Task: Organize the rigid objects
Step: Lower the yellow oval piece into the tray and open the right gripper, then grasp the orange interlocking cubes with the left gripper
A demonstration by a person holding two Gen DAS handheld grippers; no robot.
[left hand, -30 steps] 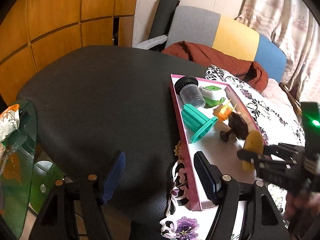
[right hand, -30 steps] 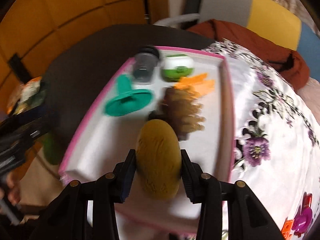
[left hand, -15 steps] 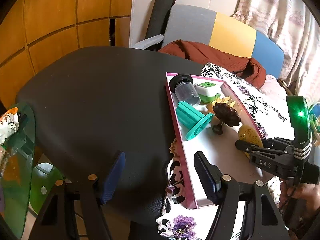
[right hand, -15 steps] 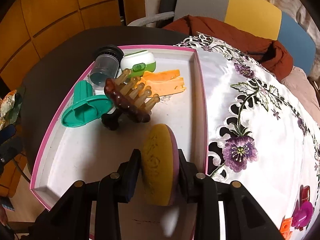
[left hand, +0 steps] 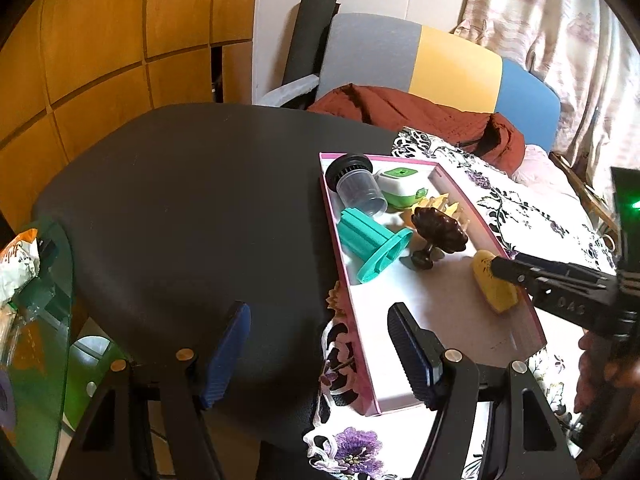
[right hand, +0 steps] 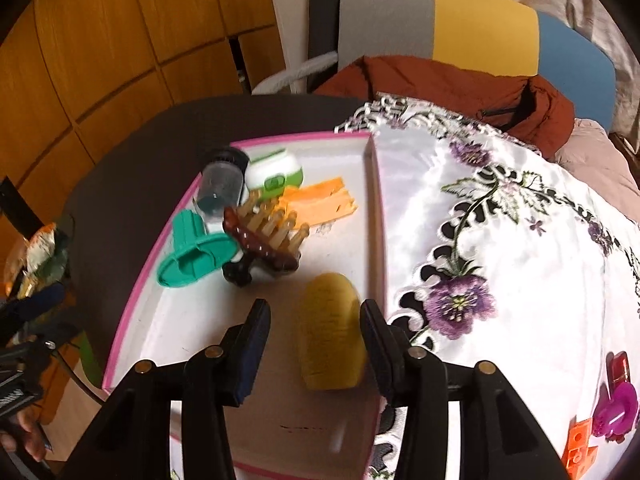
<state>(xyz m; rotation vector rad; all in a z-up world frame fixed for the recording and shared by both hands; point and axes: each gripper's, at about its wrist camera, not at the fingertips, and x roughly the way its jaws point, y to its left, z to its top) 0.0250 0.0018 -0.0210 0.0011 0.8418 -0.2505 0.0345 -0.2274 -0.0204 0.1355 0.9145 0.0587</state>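
Note:
A pink-rimmed white tray (right hand: pixel 132 300) (left hand: pixel 332 216) holds a clear jar with a black lid (right hand: pixel 222 188) (left hand: pixel 356 184), a green-and-white case (right hand: pixel 276 172) (left hand: pixel 400 188), an orange piece (right hand: pixel 320 204), a teal spool (right hand: pixel 192 252) (left hand: pixel 372 244) and a brown massage brush (right hand: pixel 260 240) (left hand: pixel 438 228). A yellow oval brush (right hand: pixel 330 332) (left hand: pixel 494 284) lies in the tray by its right wall. My right gripper (right hand: pixel 314 344) is open around it, its fingers apart from it. My left gripper (left hand: pixel 320 352) is open and empty above the dark table's near edge.
The dark round table (left hand: pixel 180 200) carries a white floral cloth (right hand: pixel 500 240). Pink and orange small toys (right hand: pixel 608 412) lie at the cloth's right edge. A glass side table with a snack bag (left hand: pixel 20 256) stands at the left. A chair with a rust-red jacket (left hand: pixel 420 116) stands behind.
My right gripper has opened and let go of the yellow brush, which now lies in the tray. The left gripper has hardly moved.

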